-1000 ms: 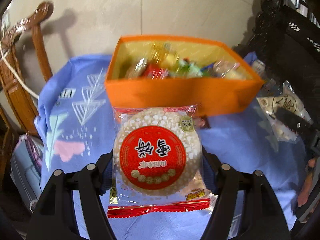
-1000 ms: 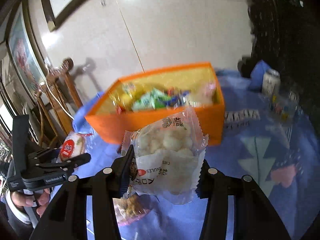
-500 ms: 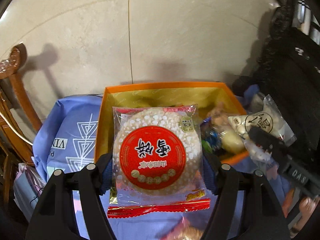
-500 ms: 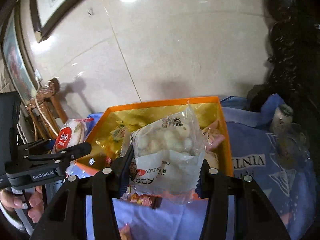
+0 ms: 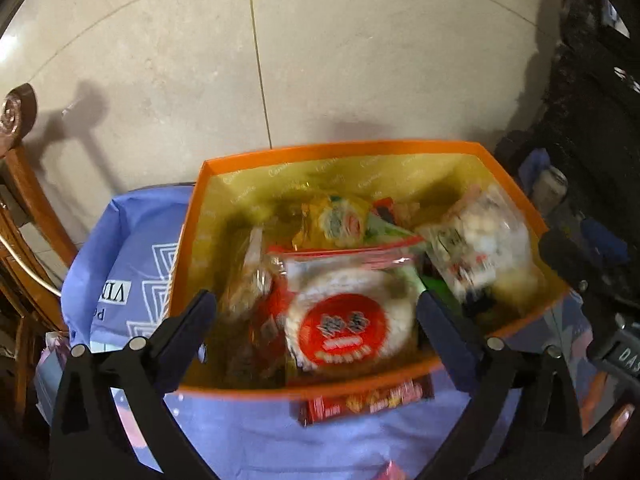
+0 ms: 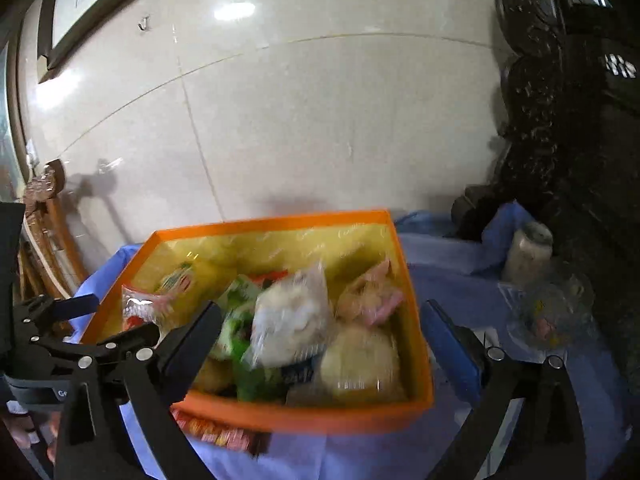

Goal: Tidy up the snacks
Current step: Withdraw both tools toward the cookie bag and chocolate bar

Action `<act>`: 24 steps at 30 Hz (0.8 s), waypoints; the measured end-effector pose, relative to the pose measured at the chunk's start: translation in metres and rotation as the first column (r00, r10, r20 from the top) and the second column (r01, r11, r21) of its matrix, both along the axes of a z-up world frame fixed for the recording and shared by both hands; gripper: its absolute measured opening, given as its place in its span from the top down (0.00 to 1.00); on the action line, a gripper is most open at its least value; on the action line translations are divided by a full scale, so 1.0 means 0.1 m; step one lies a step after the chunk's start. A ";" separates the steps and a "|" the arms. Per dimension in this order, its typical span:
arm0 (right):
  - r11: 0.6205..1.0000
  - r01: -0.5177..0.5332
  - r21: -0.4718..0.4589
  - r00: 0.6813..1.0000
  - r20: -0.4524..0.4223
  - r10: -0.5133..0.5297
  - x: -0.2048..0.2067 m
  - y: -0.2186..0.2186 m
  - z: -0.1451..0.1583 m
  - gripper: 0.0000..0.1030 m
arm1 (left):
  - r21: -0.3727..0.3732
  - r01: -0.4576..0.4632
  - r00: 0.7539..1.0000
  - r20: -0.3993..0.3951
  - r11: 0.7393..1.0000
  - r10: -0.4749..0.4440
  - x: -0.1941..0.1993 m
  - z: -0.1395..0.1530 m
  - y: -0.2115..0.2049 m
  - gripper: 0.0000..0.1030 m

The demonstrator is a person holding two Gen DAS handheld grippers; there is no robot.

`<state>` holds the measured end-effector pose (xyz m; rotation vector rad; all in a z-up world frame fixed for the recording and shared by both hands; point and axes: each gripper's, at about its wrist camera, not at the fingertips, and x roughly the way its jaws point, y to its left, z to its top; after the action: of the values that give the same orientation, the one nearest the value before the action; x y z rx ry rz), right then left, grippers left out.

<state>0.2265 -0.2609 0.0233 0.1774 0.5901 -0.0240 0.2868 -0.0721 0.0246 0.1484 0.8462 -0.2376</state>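
Dropping into the orange box (image 5: 248, 390) at twelve o'clock from both opening, unloaded grippers: round rice cracker (image 5: 348, 326) off left gripper (image 5: 316, 316), white puff bag (image 6: 294, 322) (blurred) off right gripper (image 6: 320, 330).

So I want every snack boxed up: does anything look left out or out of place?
Yes. A red snack packet lies on the blue cloth, right against the orange box at its near wall, outside it while the other snacks are inside.

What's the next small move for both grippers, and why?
Probably pull both back out of the orange box. The left gripper and right gripper are opening, nothing pinched; a red snack bar lies outside on the cloth.
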 end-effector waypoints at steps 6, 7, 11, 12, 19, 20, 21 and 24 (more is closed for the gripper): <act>0.993 -0.100 0.063 0.995 -0.009 0.101 -0.51 0.11 -0.12 0.03 | -0.022 0.070 0.997 -0.013 0.997 -0.070 -0.71 -0.12 0.07 0.04; 0.993 -0.113 0.045 0.993 -0.012 0.114 -0.63 0.17 -0.15 0.03 | -0.015 0.073 0.997 -0.015 0.997 -0.073 -0.81 -0.17 0.07 0.04; 0.991 -0.135 0.004 0.990 -0.038 0.135 -0.91 0.25 -0.24 0.03 | -0.016 0.088 0.991 -0.097 0.996 -0.089 -1.12 -0.51 0.04 0.04; 0.991 -0.132 0.006 0.990 -0.041 0.132 -0.96 0.25 -0.26 0.03 | -0.017 0.090 0.989 -0.112 0.996 -0.091 -1.17 -0.57 0.03 0.04; 0.985 -0.069 0.159 0.993 -0.083 0.083 -1.17 -0.04 -0.54 0.03 | -0.012 0.092 0.983 -0.160 0.996 -0.092 -1.36 -0.81 0.01 0.04; 0.984 -0.063 0.166 0.993 -0.090 0.078 -1.16 -0.06 -0.56 0.03 | -0.016 0.090 0.982 -0.163 0.996 -0.091 -1.38 -0.83 0.01 0.04; 0.984 -0.055 0.168 0.992 -0.099 0.072 -1.15 -0.10 -0.59 0.03 | -0.019 0.089 0.982 -0.167 0.996 -0.091 -1.40 -0.84 -0.01 0.04; 0.988 -0.051 0.144 0.990 -0.122 0.069 -1.11 -0.13 -0.63 0.03 | -0.025 0.098 0.979 -0.177 0.995 -0.101 -1.43 -0.93 -0.05 0.04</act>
<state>0.1154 -0.2736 -0.0393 0.2960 0.7242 0.0656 0.1437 -0.0773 -0.0685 0.1559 1.0154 -0.3556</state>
